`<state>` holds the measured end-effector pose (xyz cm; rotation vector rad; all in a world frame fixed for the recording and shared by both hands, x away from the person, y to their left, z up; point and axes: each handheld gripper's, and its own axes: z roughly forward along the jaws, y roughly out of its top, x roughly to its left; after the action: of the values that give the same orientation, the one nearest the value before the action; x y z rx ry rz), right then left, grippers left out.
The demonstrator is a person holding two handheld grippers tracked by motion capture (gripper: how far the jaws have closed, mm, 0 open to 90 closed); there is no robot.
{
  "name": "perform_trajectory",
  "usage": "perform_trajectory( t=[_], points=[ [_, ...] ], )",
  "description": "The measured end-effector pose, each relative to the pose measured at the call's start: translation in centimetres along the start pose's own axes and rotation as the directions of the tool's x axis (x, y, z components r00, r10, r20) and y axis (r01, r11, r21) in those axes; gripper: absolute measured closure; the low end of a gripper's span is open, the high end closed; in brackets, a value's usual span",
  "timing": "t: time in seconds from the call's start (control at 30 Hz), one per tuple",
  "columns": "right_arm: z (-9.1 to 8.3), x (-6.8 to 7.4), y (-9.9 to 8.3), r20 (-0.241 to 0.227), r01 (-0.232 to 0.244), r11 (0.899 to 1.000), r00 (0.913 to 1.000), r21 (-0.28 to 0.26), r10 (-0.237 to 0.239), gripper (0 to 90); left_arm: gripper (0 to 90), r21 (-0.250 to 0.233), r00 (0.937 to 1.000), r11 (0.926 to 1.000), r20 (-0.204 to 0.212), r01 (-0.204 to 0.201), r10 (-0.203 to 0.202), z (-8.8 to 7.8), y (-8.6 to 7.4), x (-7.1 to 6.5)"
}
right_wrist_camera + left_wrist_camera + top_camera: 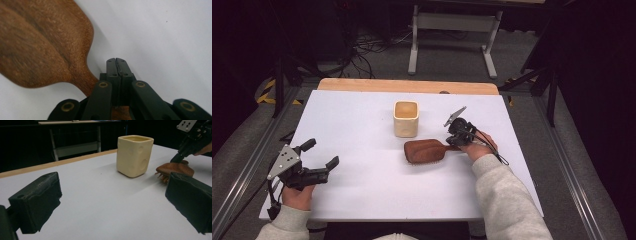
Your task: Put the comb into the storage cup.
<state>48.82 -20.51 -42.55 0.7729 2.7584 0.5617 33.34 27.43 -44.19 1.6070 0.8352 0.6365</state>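
Wooden hairbrush (424,150) lying bristles-down w/ handle toward right gripper (455,141) — clenched on handle; left gripper (319,159) released, well apart — cream cup (406,118) behind.

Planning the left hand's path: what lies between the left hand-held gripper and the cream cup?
Only bare white table between left hand-held gripper and cup, per the high view.

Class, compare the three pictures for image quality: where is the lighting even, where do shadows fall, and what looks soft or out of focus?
High view: the white table is evenly lit, surroundings dark. Left gripper view: the cup is sharp and casts a soft shadow toward the camera; the near jaws look soft. Right gripper view: the wooden brush is close and slightly blurred.
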Motion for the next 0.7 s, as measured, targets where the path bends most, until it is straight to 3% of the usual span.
perform_trajectory(
  t=[0.7],
  points=[
    [-1.5,2.1,-2.0,-0.038,-0.019,1.0,0.9991,0.016,0.019,89.6,1.3,0.006,1.0,1.0,0.001,-0.002,0.002,0.1,0.0,0.0]
  ],
)
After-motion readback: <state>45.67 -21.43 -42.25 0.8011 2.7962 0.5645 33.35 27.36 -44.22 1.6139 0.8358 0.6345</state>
